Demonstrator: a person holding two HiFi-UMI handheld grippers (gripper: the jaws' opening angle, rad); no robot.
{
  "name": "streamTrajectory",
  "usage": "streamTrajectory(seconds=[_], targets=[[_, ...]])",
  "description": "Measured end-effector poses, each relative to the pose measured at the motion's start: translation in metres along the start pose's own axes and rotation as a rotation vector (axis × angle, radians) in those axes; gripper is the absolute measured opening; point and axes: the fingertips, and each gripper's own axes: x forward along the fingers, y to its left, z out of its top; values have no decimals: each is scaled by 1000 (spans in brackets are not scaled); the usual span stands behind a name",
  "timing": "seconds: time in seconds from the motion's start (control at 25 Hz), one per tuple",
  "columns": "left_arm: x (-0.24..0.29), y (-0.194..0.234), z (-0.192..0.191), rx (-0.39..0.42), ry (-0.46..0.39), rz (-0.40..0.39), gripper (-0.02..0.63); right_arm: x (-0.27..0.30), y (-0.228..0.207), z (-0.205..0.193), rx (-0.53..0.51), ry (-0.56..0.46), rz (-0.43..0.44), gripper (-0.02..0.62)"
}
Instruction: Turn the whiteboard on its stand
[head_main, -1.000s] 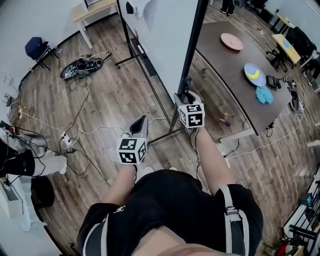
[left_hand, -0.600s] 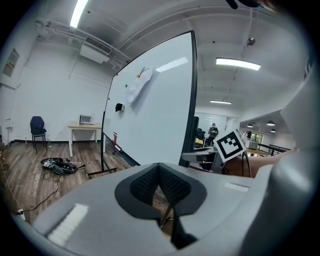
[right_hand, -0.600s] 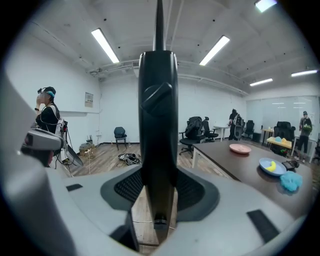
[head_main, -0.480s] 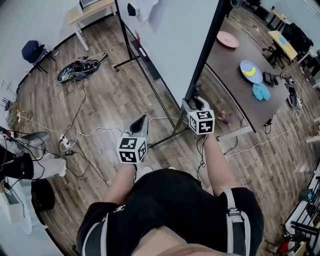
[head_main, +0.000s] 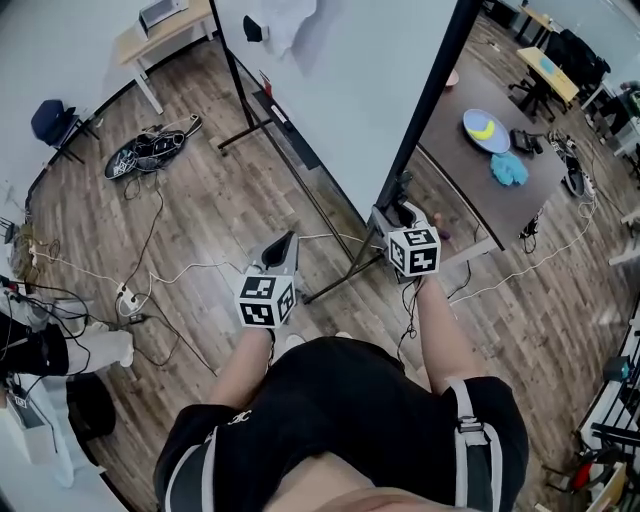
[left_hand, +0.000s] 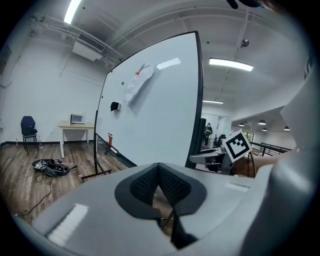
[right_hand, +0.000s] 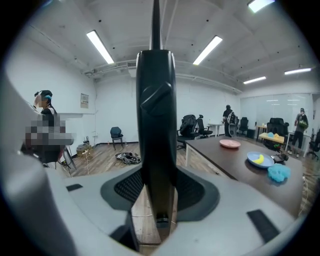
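Note:
The whiteboard (head_main: 340, 90) is a tall white panel in a black frame on a black floor stand (head_main: 335, 283). It fills the top middle of the head view and the middle of the left gripper view (left_hand: 155, 110). My right gripper (head_main: 400, 197) is shut on the black frame post (right_hand: 156, 125) at the board's near right edge, and the post runs up between its pads (right_hand: 130, 187). My left gripper (head_main: 288, 238) hangs to the left of the stand, apart from the board. It is shut (left_hand: 159, 172) with nothing held.
A dark table (head_main: 480, 190) with plates and a blue cloth stands just right of the board. White cables (head_main: 150, 272) trail over the wood floor at the left, near a pile of black gear (head_main: 150, 150). A light desk (head_main: 160, 25) is at the back left.
My right gripper has moved to the right with the frame post in its grip, and the board's near edge has swung that way with it. The left gripper has hardly shifted.

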Motion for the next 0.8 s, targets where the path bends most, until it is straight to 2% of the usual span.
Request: streamTrajectory(seconds=[0.32,0.8], targets=[[0,-20,0,16,-3,-60,9,-38,-15,-15,62,-21,-61,195],[-9,-29,-8,12,1,-88,9,-75,-28,-33,115,-40,-137,190]])
